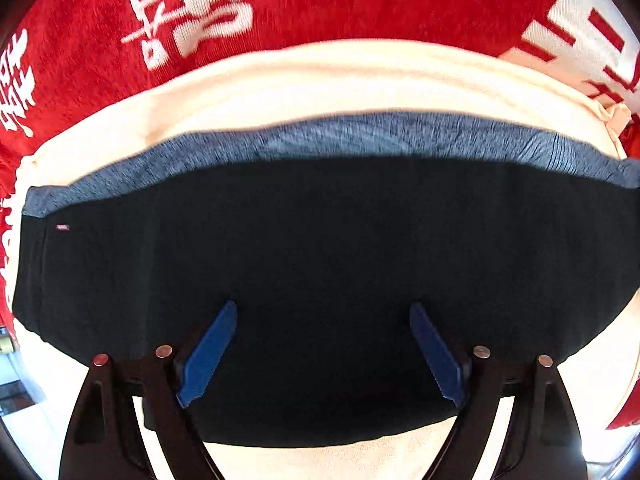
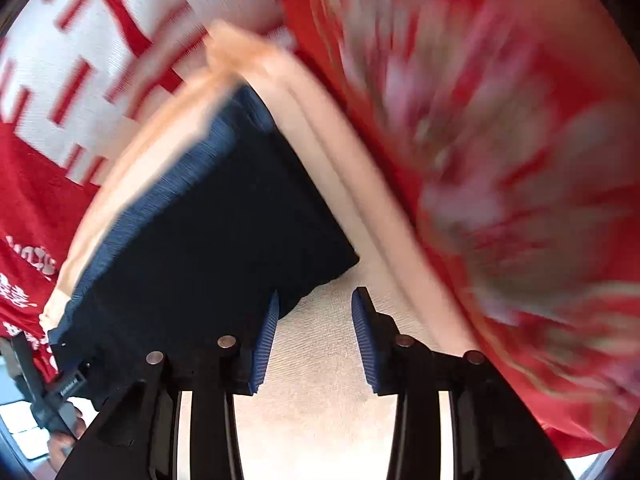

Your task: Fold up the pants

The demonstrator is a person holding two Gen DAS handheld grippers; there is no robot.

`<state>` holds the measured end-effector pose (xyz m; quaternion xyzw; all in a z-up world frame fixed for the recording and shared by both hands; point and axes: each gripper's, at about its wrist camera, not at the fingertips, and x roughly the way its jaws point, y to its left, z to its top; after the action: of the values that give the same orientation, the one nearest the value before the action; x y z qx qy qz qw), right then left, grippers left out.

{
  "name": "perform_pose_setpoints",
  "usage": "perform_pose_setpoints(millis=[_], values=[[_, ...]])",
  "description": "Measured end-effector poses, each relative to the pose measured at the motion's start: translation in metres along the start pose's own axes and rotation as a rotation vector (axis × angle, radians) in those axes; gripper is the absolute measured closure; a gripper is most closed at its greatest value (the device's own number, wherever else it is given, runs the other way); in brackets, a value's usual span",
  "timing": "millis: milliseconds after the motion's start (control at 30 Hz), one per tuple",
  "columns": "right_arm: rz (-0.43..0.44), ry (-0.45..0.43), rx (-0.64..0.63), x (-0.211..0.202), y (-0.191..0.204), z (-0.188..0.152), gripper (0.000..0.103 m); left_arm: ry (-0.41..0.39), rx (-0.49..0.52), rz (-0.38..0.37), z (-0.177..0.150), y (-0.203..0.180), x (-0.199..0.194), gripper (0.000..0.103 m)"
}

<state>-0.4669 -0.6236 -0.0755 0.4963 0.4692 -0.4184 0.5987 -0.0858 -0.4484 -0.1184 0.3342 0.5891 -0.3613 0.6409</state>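
Pants folded on towel | left tongs wide apart, empty | right tongs apart, empty

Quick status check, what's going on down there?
Left gripper open over folded dark pants. Right gripper open beside their corner, holding nothing. Nothing in the way.

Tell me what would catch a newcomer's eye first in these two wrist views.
The folded dark navy pants with a heathered blue waistband fill the middle of the left wrist view, lying on a cream towel. Around that spreads a bright red cloth with white lettering. In the right wrist view, the pants' corner lies beside the right gripper, whose jaws stand apart over bare towel.
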Motion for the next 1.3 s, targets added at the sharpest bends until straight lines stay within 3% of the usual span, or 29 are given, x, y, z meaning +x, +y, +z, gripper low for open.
perform_pose_setpoints(millis=[67,133,267,333,367,433,467,567,600,633,700,833,900,1000,1300], values=[[0.045,-0.096,-0.066,-0.026,0.017,0.002,0.061,-0.055,-0.005,-0.034,0.015,0.002,-0.013,0.014],[0.080,-0.098,-0.165,-0.025,0.042,0.012,0.061,-0.089,0.003,-0.043,0.034,-0.001,-0.016,0.014],[0.108,-0.077,-0.259,0.017,0.078,0.040,0.061,-0.113,0.000,-0.013,0.072,-0.013,0.005,0.014],[0.061,-0.066,-0.257,0.041,0.080,0.061,0.062,-0.125,-0.022,0.010,0.087,-0.011,0.020,0.014],[0.033,-0.064,-0.244,0.048,0.075,0.067,0.065,-0.125,-0.034,0.008,0.092,-0.008,0.025,0.014],[0.017,-0.081,-0.212,0.058,0.061,0.084,0.095,-0.129,-0.065,0.014,0.102,0.005,0.033,0.014],[0.005,-0.087,-0.193,0.058,0.056,0.090,0.097,-0.129,-0.072,0.029,0.106,0.011,0.035,0.014],[0.007,-0.084,-0.129,0.047,0.053,0.093,0.090,-0.124,-0.131,0.073,0.109,0.045,0.030,0.014],[0.011,-0.080,-0.132,0.044,0.057,0.091,0.082,-0.119,-0.148,0.088,0.106,0.054,0.025,0.014],[0.019,-0.073,-0.143,0.040,0.063,0.084,0.067,-0.115,-0.164,0.102,0.103,0.065,0.020,0.014],[0.070,-0.056,-0.151,0.032,0.076,0.070,0.046,-0.109,-0.178,0.122,0.094,0.084,0.009,0.014],[0.226,0.053,-0.150,0.032,0.098,0.017,0.045,-0.093,-0.186,0.171,0.063,0.114,-0.008,0.014],[0.298,0.135,-0.137,0.039,0.111,-0.014,0.045,-0.086,-0.206,0.174,0.040,0.118,-0.011,0.014],[0.410,0.239,-0.152,0.053,0.141,-0.056,0.045,-0.093,-0.270,0.164,0.017,0.155,-0.006,0.014],[0.664,0.437,-0.163,0.105,0.281,-0.184,0.045,-0.113,-0.300,0.173,-0.016,0.248,0.021,0.014]])
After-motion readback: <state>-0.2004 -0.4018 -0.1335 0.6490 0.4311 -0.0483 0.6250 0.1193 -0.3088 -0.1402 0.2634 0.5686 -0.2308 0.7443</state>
